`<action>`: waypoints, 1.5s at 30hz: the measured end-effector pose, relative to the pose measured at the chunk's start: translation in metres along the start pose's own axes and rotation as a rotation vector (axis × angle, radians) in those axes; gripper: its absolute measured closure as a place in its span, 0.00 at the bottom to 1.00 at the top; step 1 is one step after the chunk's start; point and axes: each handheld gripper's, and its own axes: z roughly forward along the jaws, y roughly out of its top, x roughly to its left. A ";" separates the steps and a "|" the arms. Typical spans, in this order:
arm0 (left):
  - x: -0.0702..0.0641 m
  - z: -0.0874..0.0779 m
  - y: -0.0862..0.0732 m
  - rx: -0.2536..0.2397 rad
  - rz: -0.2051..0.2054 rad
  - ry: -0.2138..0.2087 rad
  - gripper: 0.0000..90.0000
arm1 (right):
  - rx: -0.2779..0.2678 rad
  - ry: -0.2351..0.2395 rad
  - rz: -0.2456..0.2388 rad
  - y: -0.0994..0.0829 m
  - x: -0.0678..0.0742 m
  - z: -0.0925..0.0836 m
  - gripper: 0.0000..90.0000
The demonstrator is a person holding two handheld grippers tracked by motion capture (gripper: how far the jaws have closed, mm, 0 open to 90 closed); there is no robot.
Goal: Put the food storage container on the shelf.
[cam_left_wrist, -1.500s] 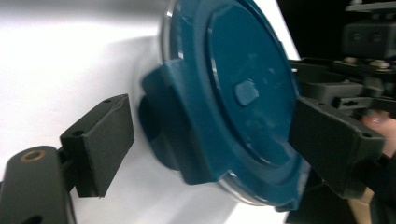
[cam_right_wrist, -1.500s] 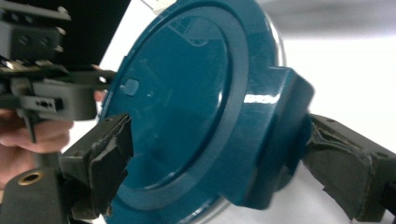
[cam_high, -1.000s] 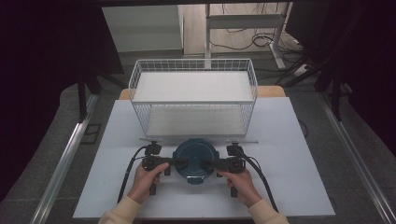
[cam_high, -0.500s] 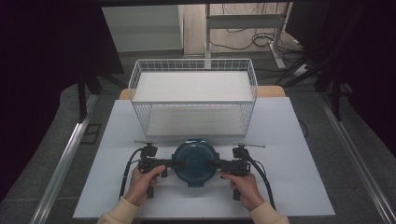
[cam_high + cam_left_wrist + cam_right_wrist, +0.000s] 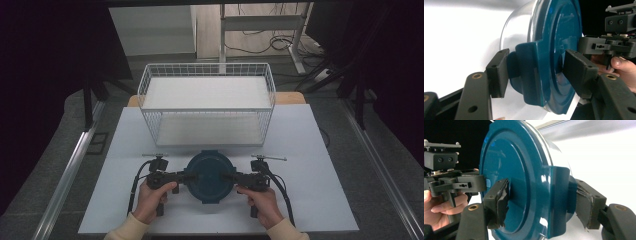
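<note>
Gripping teal-lidded container [image 5: 210, 176] at near table centre, in front of wire basket [image 5: 207, 102]. Our right gripper [image 5: 226, 177] just clamped right lid tab, holding firm. Our left gripper [image 5: 192, 176] jaws have just been closing around left tab, pads not yet pressing. We judge lift or latch release comes once left bites.

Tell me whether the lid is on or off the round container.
On: the teal plastic lid sits flat over the clear round container, its side latch folded down over the rim.
</note>
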 end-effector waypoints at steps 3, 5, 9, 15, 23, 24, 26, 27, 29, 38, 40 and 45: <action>-0.002 0.000 0.000 -0.004 0.006 0.002 0.45 | -0.007 -0.001 -0.013 0.000 0.001 -0.002 0.38; -0.004 -0.001 -0.001 -0.007 0.012 0.002 0.45 | -0.010 0.000 -0.018 0.000 0.002 -0.003 0.38; -0.007 -0.002 -0.001 -0.013 0.020 -0.002 0.46 | -0.017 -0.001 -0.038 0.000 0.004 -0.006 0.38; -0.015 -0.008 0.000 -0.036 0.046 -0.005 0.46 | -0.040 -0.003 -0.083 0.002 0.013 -0.013 0.38; -0.023 -0.013 0.002 -0.057 0.080 -0.012 0.46 | -0.068 -0.007 -0.142 0.004 0.022 -0.022 0.38; -0.024 -0.014 0.002 -0.058 0.084 -0.012 0.46 | -0.072 -0.006 -0.148 0.004 0.023 -0.023 0.38; -0.026 -0.016 0.002 -0.062 0.090 -0.010 0.46 | -0.077 -0.004 -0.157 0.004 0.025 -0.024 0.38; -0.027 -0.016 0.003 -0.064 0.091 -0.011 0.46 | -0.081 -0.003 -0.160 0.005 0.026 -0.024 0.38; -0.027 -0.017 0.003 -0.065 0.096 -0.010 0.46 | -0.083 -0.003 -0.171 0.005 0.027 -0.026 0.38; -0.036 -0.025 0.005 -0.081 0.116 -0.020 0.46 | -0.102 -0.010 -0.220 0.007 0.039 -0.033 0.38; -0.037 -0.026 0.005 -0.085 0.124 -0.019 0.46 | -0.104 -0.010 -0.225 0.007 0.041 -0.034 0.38; -0.040 -0.030 0.006 -0.093 0.132 -0.024 0.46 | -0.112 -0.011 -0.245 0.008 0.046 -0.037 0.38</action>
